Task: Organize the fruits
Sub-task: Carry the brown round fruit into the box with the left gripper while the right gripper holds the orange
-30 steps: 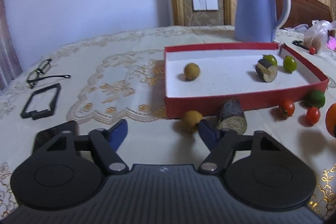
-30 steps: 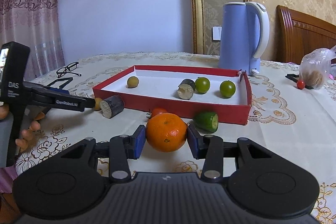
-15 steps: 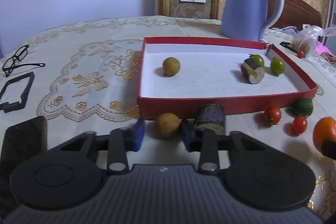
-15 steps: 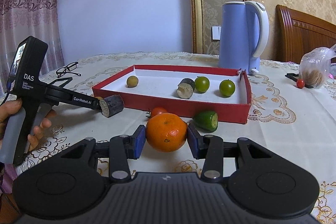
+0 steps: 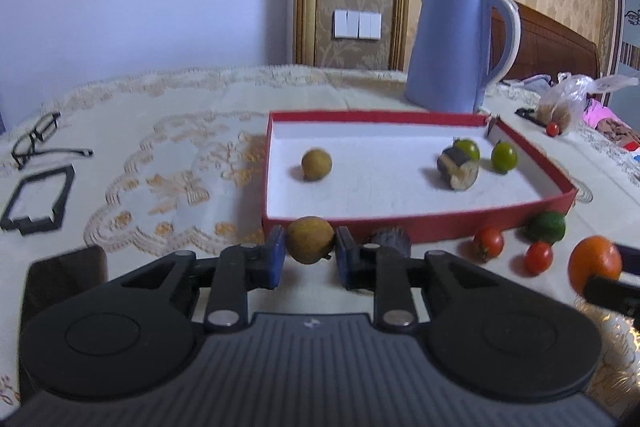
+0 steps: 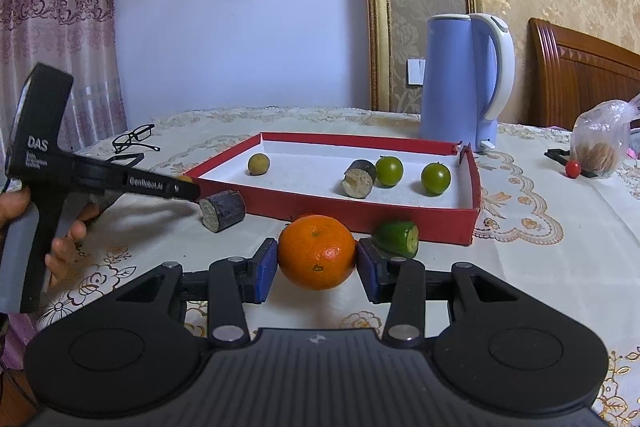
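Observation:
My left gripper (image 5: 310, 254) is shut on a small tan fruit (image 5: 310, 239), held just in front of the red tray's near wall (image 5: 440, 225). My right gripper (image 6: 317, 264) is shut on an orange (image 6: 317, 251), which also shows in the left wrist view (image 5: 594, 263). In the tray lie another tan fruit (image 5: 316, 164), a dark cut piece (image 5: 458, 169) and two green fruits (image 5: 503, 157). Outside the tray's front lie a dark cut piece (image 6: 222, 210), two red tomatoes (image 5: 488, 242) and a green cut piece (image 6: 396, 238).
A blue kettle (image 5: 456, 47) stands behind the tray. Glasses (image 5: 36, 137) and a black frame (image 5: 38, 199) lie at the left. A plastic bag (image 6: 598, 139) and a small tomato (image 6: 572, 168) are at the right. A dark phone (image 5: 64, 275) lies near my left gripper.
My left gripper closed on the tan fruit in front of the tray and has lifted it slightly. My right gripper kept hold of the orange.

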Available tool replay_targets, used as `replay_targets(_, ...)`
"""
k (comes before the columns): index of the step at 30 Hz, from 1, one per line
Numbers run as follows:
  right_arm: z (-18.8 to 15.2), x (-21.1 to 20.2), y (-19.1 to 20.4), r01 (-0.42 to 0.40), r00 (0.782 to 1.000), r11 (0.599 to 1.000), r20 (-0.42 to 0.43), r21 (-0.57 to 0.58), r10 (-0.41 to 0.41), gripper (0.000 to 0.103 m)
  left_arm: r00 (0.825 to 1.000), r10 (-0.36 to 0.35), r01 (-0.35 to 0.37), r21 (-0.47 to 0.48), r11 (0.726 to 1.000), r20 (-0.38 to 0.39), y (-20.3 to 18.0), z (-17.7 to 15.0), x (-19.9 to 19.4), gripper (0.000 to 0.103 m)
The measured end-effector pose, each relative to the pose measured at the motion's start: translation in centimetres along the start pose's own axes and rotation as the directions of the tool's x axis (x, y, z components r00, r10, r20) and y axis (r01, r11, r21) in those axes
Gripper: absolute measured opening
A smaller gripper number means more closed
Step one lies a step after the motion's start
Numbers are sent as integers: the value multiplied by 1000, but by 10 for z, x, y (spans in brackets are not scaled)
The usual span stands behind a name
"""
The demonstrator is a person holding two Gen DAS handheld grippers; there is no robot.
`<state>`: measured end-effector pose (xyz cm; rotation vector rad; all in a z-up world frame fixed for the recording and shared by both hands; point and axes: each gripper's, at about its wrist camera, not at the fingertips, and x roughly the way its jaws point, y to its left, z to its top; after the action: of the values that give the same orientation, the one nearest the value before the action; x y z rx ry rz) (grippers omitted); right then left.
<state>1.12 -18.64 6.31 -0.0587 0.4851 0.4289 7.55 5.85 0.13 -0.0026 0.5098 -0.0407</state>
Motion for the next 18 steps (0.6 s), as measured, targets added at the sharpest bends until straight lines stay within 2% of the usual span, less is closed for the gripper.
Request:
replay_targets(10, 3, -9, 1, -10, 1000, 1000, 19, -7, 10, 42, 998, 13, -19, 88, 996, 68, -33, 25, -10, 24)
replay_targets(18, 4, -12, -1, -14, 1000, 1000, 25, -3, 14, 42, 996, 31, -43, 142, 989, 88, -62, 46, 7, 24)
